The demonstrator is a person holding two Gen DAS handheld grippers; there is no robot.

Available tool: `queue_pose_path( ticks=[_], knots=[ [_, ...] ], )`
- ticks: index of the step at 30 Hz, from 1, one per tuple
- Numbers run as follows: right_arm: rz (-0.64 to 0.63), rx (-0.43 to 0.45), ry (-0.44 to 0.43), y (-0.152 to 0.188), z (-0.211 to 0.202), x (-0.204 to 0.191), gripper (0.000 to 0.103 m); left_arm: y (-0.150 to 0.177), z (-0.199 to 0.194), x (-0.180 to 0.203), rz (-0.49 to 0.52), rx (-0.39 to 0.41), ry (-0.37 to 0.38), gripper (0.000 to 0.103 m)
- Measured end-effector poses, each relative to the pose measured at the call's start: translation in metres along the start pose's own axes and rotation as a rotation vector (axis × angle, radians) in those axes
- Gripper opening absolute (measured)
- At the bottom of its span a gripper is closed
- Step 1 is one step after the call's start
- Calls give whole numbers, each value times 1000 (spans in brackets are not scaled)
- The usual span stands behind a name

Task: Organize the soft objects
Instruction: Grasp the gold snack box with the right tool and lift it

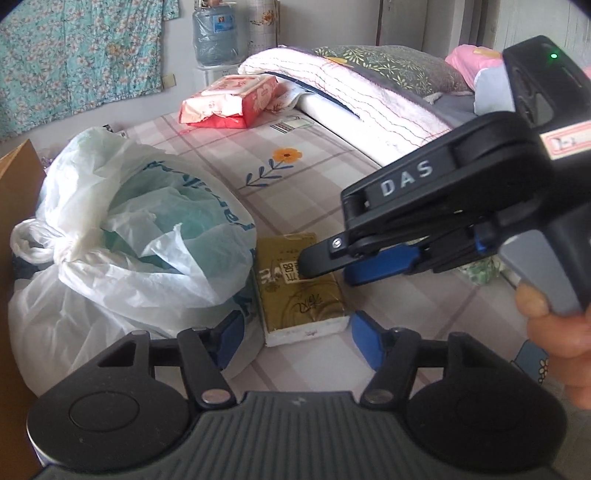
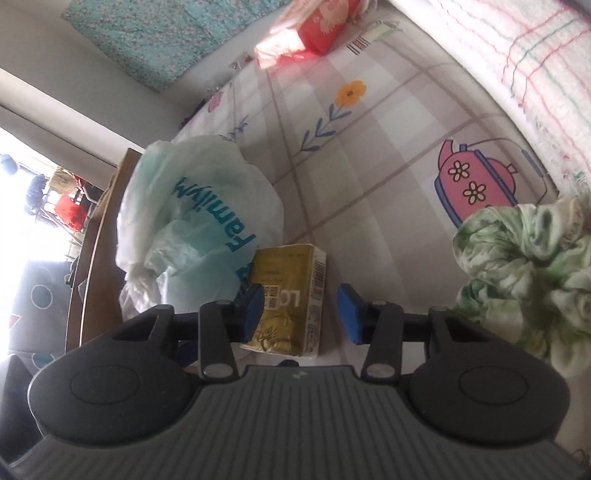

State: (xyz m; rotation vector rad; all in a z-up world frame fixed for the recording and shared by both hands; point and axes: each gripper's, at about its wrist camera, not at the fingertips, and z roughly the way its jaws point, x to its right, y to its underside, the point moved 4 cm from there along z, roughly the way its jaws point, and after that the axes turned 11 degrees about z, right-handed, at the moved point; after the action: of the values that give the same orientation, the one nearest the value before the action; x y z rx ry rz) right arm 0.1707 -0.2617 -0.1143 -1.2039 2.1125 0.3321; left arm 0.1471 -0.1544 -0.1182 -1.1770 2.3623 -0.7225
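Observation:
A gold tissue pack (image 1: 301, 286) lies on the checked bedsheet (image 1: 314, 162), touching a knotted white plastic bag (image 1: 122, 236) on its left. My left gripper (image 1: 297, 334) is open just short of the pack's near end. My right gripper (image 1: 343, 264) comes in from the right, open, one finger over the pack's top. In the right wrist view the right gripper (image 2: 301, 312) is open with the pack (image 2: 288, 295) between its pads, the bag (image 2: 199, 221) at left. A crumpled green-and-white cloth (image 2: 528, 269) lies on the sheet at right.
A red tissue package (image 1: 229, 99) lies farther up the bed. A folded white towel and pillows (image 1: 354, 88) run along the right. A brown board (image 1: 14, 206) stands at the bed's left edge. A water jug (image 1: 216, 33) stands behind.

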Motion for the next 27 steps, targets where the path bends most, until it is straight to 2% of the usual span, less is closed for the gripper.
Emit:
queue_pose_path(
  ticks=[5,16,20,27],
  knots=[
    [29,-44,-35,11,3,4,29,5,-2,5,-24,-12,73,67],
    [30,-92,-22,50,-22,18,30,32,-31,31,16,-53,187,71],
    [29,-85,-23,58,-30,20,31,37,-37,33,29,-53,179,77],
    [28,-58,-14,51,-28,17,32,27,-24,33,38,-69,146,80]
  ],
)
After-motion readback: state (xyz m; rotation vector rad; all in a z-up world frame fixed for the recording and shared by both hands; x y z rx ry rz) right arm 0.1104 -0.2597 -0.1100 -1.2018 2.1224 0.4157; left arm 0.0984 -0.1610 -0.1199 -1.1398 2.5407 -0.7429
